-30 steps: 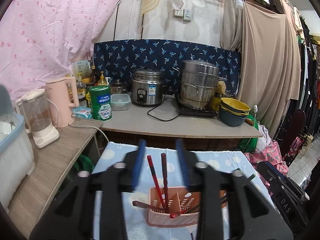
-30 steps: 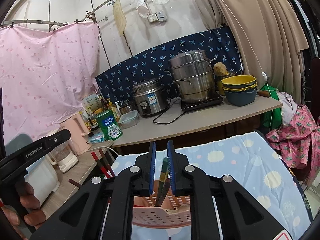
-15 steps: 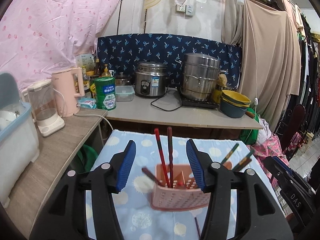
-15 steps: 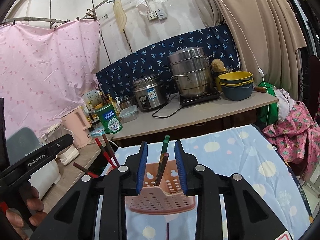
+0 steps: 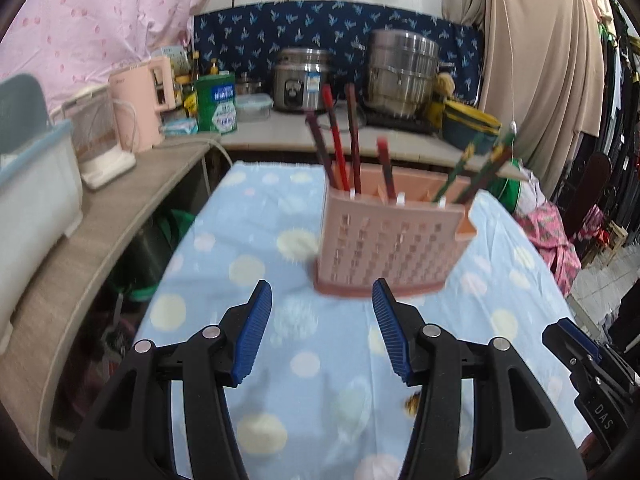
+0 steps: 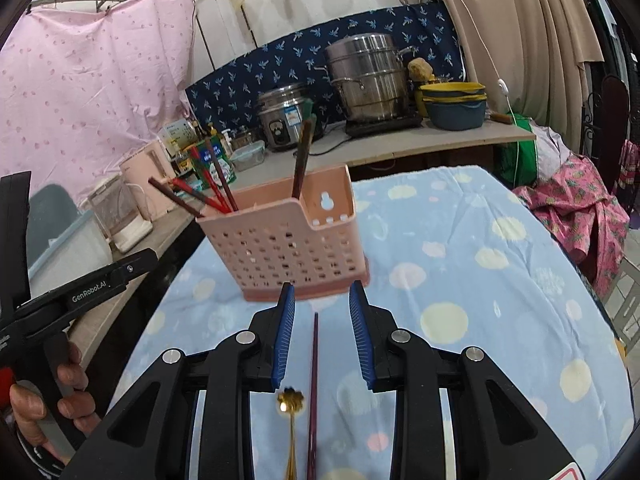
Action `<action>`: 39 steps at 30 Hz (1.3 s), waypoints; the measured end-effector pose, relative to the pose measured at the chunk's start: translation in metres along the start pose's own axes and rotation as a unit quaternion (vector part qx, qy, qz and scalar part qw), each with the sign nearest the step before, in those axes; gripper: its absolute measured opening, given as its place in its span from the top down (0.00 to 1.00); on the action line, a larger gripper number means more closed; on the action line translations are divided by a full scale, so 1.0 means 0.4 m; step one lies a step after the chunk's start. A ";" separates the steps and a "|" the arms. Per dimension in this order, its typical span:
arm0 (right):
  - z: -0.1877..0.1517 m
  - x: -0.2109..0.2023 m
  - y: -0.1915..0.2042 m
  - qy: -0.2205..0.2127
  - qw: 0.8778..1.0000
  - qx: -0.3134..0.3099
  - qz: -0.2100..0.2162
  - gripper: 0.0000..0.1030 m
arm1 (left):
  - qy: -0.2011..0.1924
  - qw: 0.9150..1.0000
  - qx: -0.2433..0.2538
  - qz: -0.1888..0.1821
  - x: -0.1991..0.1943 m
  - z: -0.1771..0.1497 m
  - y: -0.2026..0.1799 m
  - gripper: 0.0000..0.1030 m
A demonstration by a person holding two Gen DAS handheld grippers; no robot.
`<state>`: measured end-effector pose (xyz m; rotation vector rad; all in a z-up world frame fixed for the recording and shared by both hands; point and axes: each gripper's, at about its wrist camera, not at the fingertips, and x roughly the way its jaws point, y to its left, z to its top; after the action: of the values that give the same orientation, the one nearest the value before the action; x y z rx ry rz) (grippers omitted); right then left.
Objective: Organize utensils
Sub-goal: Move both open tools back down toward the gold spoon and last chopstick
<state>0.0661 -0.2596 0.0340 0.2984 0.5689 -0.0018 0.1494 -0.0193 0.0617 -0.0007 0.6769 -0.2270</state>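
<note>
A pink perforated utensil holder stands on the blue dotted cloth; it also shows in the right wrist view. Several red and brown chopsticks stand in its left part, and green-tipped ones lean out at its right. My left gripper is open and empty, just in front of the holder. My right gripper is open and empty above a dark red chopstick and a gold spoon that lie on the cloth.
A counter behind holds a rice cooker, a steel steamer pot, stacked bowls and a green tin. A side shelf at the left carries a pink kettle and a blender. Clothes hang at the right.
Both grippers have pulled back from the holder and dropped lower. The right gripper opened and let go of the green-tipped chopstick, which now stands in the holder. The left gripper opened wider.
</note>
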 end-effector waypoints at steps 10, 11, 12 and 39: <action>-0.202 -0.025 -0.028 0.079 0.997 0.006 -0.017 0.73 | 0.078 0.997 -0.003 -0.005 0.010 -0.208 -0.007 0.52; -0.220 -0.028 -0.027 0.085 0.996 0.006 -0.018 0.73 | 0.082 0.997 -0.001 -0.004 0.009 -0.224 -0.010 0.52; -0.237 -0.030 -0.025 0.091 0.996 0.006 -0.018 0.73 | 0.085 0.996 0.000 -0.002 0.010 -0.234 -0.012 0.52; -0.366 -0.001 0.040 0.123 0.991 -0.043 -0.029 0.81 | 0.134 0.991 -0.004 -0.002 0.014 -0.362 -0.029 0.43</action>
<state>-0.0106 -0.2034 -0.0783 0.1994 0.8212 0.0036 0.0615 -0.0212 -0.0540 0.0203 0.9448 -0.2296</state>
